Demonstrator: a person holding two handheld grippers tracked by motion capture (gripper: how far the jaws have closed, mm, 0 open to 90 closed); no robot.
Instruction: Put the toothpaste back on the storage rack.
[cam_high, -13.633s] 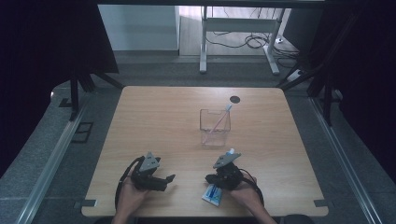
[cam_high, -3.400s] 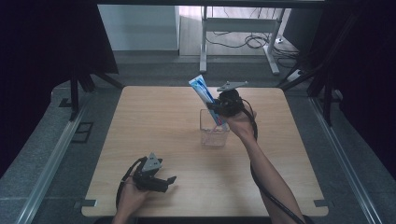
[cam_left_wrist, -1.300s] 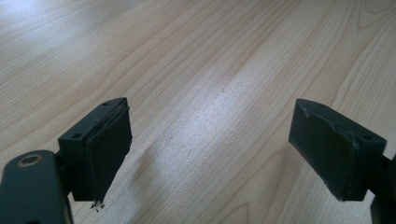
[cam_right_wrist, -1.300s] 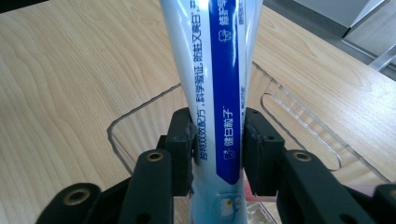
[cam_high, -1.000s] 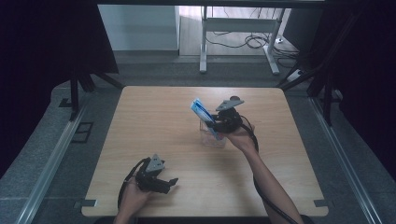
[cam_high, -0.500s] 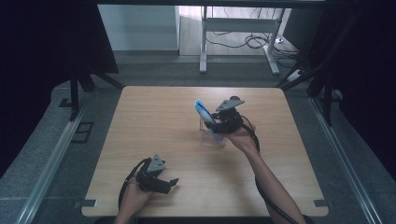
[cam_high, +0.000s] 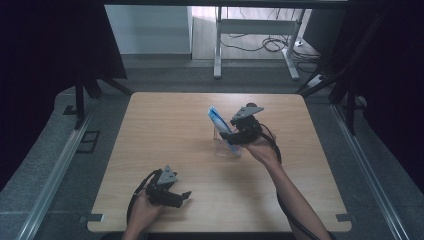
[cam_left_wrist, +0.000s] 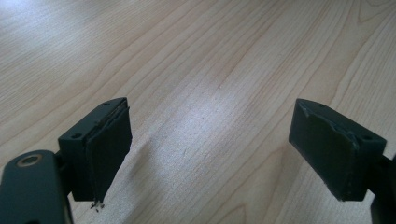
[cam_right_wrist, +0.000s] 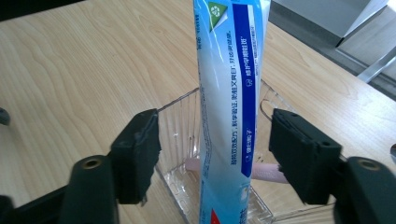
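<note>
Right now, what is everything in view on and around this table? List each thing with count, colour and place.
toothpaste tube: one, pale blue and white with a dark blue band, standing tilted in the clear container, between the open right jaws, pads apart from it
clear container: one, transparent ribbed plastic, middle of the table
toothbrush handle: one, pink, lying low inside the container
table: one, light wood
metal stand: one, white, on the floor beyond the table
right gripper: one, black, jaws just been opening, at the container
left gripper: one, black, jaws open over bare wood, near edge
</note>
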